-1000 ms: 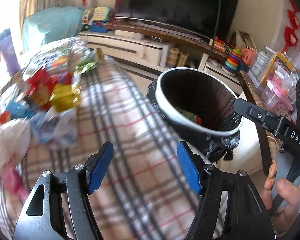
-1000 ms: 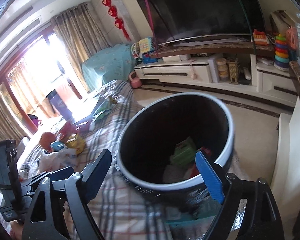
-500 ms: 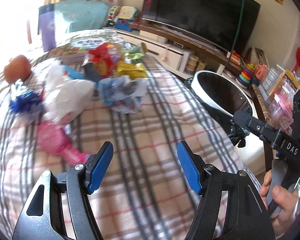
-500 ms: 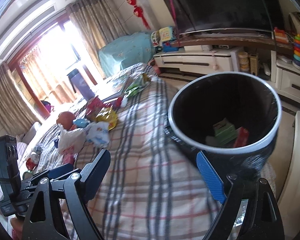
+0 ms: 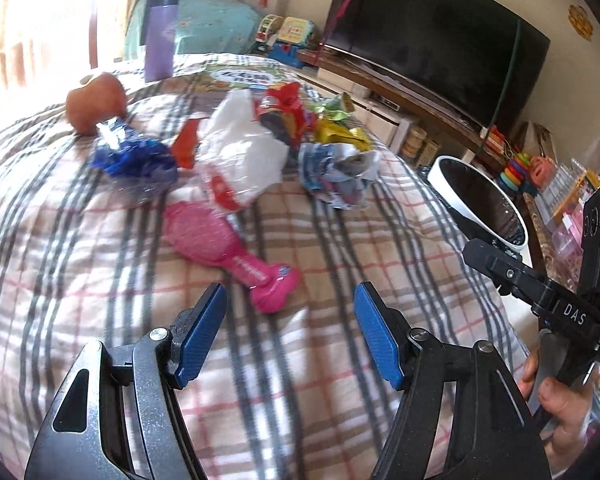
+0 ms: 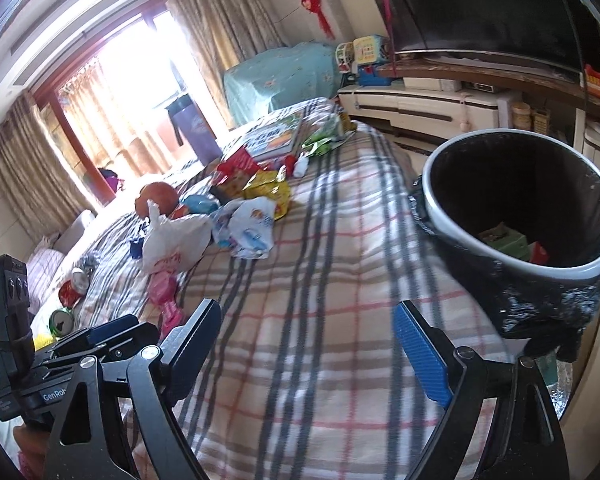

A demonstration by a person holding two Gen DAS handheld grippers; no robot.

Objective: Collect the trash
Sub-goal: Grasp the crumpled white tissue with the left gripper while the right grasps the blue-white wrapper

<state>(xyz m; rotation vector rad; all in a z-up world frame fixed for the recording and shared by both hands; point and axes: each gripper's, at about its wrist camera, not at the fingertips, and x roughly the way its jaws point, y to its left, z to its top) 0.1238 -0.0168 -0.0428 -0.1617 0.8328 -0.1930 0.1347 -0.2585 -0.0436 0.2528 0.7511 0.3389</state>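
Hovering over the plaid blanket (image 5: 340, 248), the left gripper (image 5: 290, 334) and right gripper (image 6: 308, 344) both stand released, nothing between their blue pads. Just beyond the left one lies a pink brush (image 5: 228, 248); farther off sits the trash pile (image 5: 256, 148). Off to the right, the black-lined bin (image 6: 516, 216) stands beside the blanket's edge.

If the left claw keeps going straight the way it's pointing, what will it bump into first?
Probably the pink hairbrush: its handle end lies just ahead of the open left claw, on the checked blanket. The claw points downward, so it could touch the blanket first; depth is hard to judge.
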